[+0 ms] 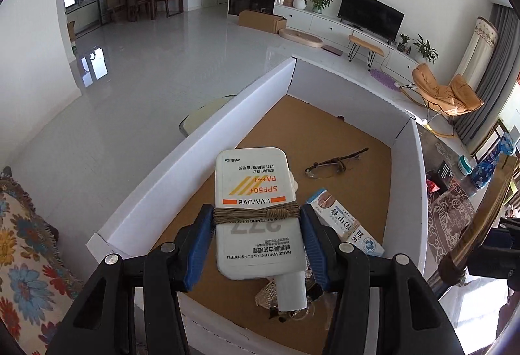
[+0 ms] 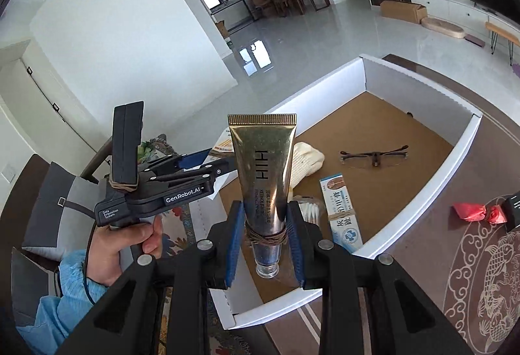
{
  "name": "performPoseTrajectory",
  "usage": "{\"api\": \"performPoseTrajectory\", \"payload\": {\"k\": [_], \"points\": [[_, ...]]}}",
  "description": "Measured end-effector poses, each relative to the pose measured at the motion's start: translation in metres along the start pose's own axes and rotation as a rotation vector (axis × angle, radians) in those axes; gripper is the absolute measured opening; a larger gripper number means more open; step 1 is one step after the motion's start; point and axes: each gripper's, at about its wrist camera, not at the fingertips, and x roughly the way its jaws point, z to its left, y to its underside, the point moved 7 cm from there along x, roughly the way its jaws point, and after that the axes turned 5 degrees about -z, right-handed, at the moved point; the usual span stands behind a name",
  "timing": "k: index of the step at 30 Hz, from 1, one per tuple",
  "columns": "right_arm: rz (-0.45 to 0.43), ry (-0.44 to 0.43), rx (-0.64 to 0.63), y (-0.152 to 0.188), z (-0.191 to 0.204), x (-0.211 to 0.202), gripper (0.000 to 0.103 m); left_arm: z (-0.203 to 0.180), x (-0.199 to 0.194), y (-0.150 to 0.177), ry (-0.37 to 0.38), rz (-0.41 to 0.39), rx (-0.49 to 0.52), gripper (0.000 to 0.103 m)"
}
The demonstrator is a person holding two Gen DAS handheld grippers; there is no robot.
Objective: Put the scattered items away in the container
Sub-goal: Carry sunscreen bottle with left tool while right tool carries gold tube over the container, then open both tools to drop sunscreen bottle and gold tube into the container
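My left gripper (image 1: pixel 256 218) is shut on a white sunscreen bottle (image 1: pixel 256 208) wound with brown cord, held above the white box (image 1: pixel 195 143) with its cardboard floor. My right gripper (image 2: pixel 265 225) is shut on a gold tube (image 2: pixel 265 166), cap end toward the camera, hanging over the near corner of the box (image 2: pixel 455 160). Inside the box lie a pair of glasses (image 1: pixel 334 163), also glasses (image 2: pixel 373 156), a blue-and-white carton (image 1: pixel 351 225) (image 2: pixel 341 212), a cream cloth (image 2: pixel 307 160) and cotton swabs (image 2: pixel 308 208). The left gripper's body (image 2: pixel 156 189) shows in the right wrist view, gripped by a hand.
The box sits on a dark patterned table (image 2: pixel 471 273). A red wrapped item (image 2: pixel 474 212) and a black object (image 2: pixel 513 205) lie on the table right of the box. A floral sofa cover (image 1: pixel 26 241) is at the left. A blue-and-white vase (image 1: pixel 487 166) stands beyond the box.
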Motion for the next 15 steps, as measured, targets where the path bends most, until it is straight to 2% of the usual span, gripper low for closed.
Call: {"api": "performPoseTrajectory", "payload": {"k": [2, 5, 10, 11, 12, 13, 15], "points": [[0.066, -0.016, 0.017, 0.012, 0.007, 0.034, 0.027, 0.009, 0.012, 0.007, -0.023, 0.034, 0.004, 0.053], [0.147, 0.013, 0.018, 0.030, 0.007, 0.078, 0.027, 0.015, 0.028, 0.015, -0.046, 0.075, 0.015, 0.053], [0.179, 0.075, 0.003, 0.046, -0.003, 0.111, 0.028, 0.019, 0.043, 0.024, -0.058, 0.107, 0.001, 0.054], [0.176, 0.080, 0.005, 0.045, -0.004, 0.114, 0.030, 0.019, 0.043, 0.024, -0.065, 0.104, -0.006, 0.057], [0.169, 0.085, 0.010, 0.044, -0.008, 0.113, 0.039, 0.019, 0.042, 0.023, -0.071, 0.101, -0.013, 0.063], [0.152, 0.088, 0.019, 0.041, -0.011, 0.111, 0.057, 0.019, 0.041, 0.023, -0.073, 0.093, -0.019, 0.066], [0.086, 0.086, 0.034, 0.031, -0.016, 0.099, 0.074, 0.017, 0.034, 0.021, -0.081, 0.070, -0.023, 0.068]]}}
